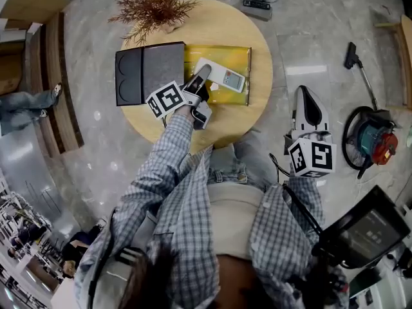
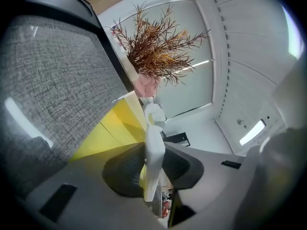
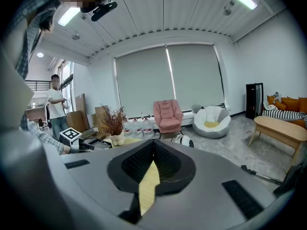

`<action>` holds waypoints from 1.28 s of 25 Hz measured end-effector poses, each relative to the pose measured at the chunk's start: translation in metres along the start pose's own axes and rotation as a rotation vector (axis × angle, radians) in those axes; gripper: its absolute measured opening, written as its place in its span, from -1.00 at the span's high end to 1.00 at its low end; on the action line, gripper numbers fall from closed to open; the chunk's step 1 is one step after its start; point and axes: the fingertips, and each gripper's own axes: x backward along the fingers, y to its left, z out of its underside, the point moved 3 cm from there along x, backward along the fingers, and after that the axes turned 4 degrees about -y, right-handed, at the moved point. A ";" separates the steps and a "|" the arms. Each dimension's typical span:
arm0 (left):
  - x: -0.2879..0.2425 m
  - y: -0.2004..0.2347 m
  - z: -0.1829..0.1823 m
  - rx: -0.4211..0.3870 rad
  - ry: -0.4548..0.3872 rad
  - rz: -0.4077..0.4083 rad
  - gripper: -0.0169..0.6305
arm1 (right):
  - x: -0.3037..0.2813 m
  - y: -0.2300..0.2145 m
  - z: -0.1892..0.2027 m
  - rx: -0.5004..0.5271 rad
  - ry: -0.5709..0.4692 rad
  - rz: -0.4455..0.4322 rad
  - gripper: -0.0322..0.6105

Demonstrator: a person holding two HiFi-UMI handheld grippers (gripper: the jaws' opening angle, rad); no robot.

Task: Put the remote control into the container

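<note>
- On the round wooden table [image 1: 212,24], at 9 o'clock of the slim white remote control [image 1: 226,78], stands the container [image 1: 162,66]: woven grey fabric wall, glossy black top.
- Left gripper [image 2: 154,152]: jaws clamped on the near end of the remote control, which is seen edge-on. The remote control is over the glossy yellow tray [image 1: 225,55], outside the container; contact with the tray cannot be told.
- Right gripper [image 3: 149,176]: off the table at 4 o'clock, jaws together, nothing between them.
- Dried brown plant [image 1: 153,5]: table rim, 11 o'clock.
</note>
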 end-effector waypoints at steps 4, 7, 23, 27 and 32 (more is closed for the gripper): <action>-0.007 0.004 0.001 0.021 0.015 -0.007 0.64 | -0.003 -0.003 0.001 0.000 0.001 -0.007 0.89; -0.012 0.006 0.004 0.011 0.046 -0.030 0.64 | -0.005 -0.006 0.001 0.000 0.001 -0.014 0.89; -0.022 0.026 0.003 0.108 0.097 -0.139 0.64 | -0.015 -0.008 -0.001 -0.001 0.003 -0.041 0.89; -0.026 0.028 0.005 0.106 0.094 -0.164 0.64 | -0.015 -0.011 -0.002 0.000 0.004 -0.036 0.89; -0.027 0.034 0.004 0.093 0.090 -0.230 0.64 | -0.019 -0.007 -0.002 0.002 0.006 -0.049 0.89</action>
